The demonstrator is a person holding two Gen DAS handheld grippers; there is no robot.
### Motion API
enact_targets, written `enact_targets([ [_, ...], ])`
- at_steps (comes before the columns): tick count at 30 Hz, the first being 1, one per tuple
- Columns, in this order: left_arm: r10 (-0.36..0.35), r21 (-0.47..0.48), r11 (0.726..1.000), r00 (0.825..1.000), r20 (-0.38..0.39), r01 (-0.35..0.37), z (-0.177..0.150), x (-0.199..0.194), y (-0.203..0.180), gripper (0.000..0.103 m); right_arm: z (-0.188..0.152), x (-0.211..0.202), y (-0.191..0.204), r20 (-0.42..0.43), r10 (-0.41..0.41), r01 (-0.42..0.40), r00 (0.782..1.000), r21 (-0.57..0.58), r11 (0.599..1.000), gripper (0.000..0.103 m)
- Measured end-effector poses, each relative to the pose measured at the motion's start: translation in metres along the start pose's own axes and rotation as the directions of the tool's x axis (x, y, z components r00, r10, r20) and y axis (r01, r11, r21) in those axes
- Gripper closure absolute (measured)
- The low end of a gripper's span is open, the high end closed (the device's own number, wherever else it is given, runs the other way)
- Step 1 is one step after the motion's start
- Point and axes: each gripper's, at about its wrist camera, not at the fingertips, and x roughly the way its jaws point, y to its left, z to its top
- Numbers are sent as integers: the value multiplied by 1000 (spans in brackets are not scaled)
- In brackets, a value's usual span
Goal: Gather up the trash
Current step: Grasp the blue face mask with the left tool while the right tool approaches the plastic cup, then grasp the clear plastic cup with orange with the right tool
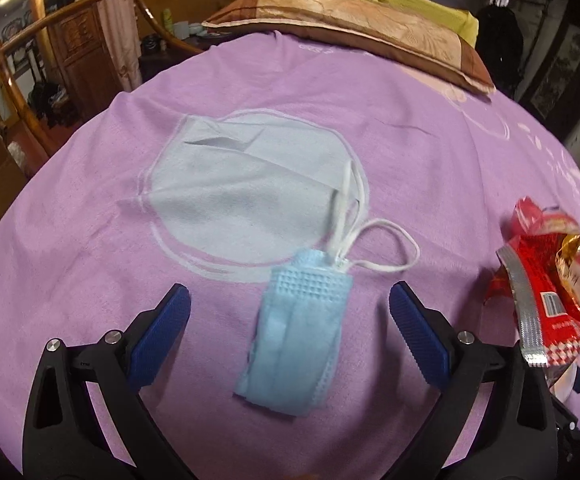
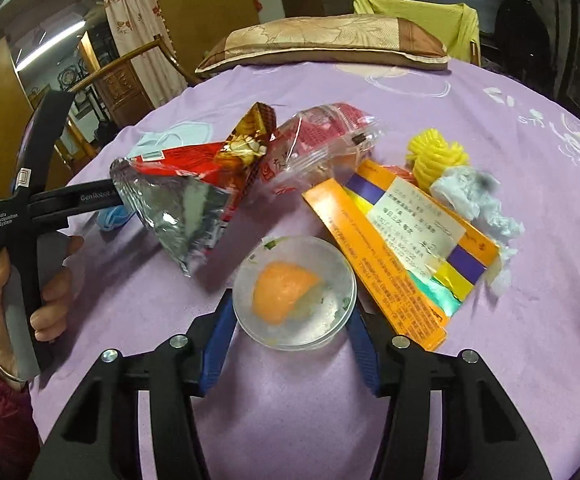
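A folded blue face mask point(image 1: 296, 336) with white ear loops lies on the purple bedsheet point(image 1: 70, 240), between the wide-open fingers of my left gripper point(image 1: 290, 300). My right gripper point(image 2: 294, 312) is shut on a clear plastic cup point(image 2: 296, 296) holding an orange piece. Beyond it lie a red and silver snack bag point(image 2: 186, 200), a clear pink wrapper point(image 2: 318, 148), an orange medicine box point(image 2: 394, 248), a yellow foam net point(image 2: 434, 156) and crumpled tissue point(image 2: 474, 200). The snack bag also shows in the left wrist view point(image 1: 546, 280).
A brown pillow point(image 1: 350, 28) lies at the bed's far edge, with a yellow-draped chair point(image 2: 414, 16) behind it. Wooden furniture point(image 1: 74, 48) stands to the left. The person's hand holding the left gripper's handle point(image 2: 22, 240) is at the left of the right wrist view.
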Motion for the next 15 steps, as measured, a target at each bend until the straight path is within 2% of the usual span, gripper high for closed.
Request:
enact_targets([
  [4,33,14,999,999,21,-33,-1,-3,-2,29,-2,-4,1,3,4,-4,1000,0,1000,49],
  [6,22,21,1000,999,28,-22,-1,-5,-3,42,-3,-4,1,-4,9,-9,1000,6,1000,49],
  [12,-44,-9,999,999,33,44,-2,-10,6,69,-3,-4,-4,-6,16,-16,1000,28,999,49],
  [15,-94,-21,995,995,37,95,-4,-13,10,70,-4,-5,-4,-4,18,-18,1000,30,999,49],
])
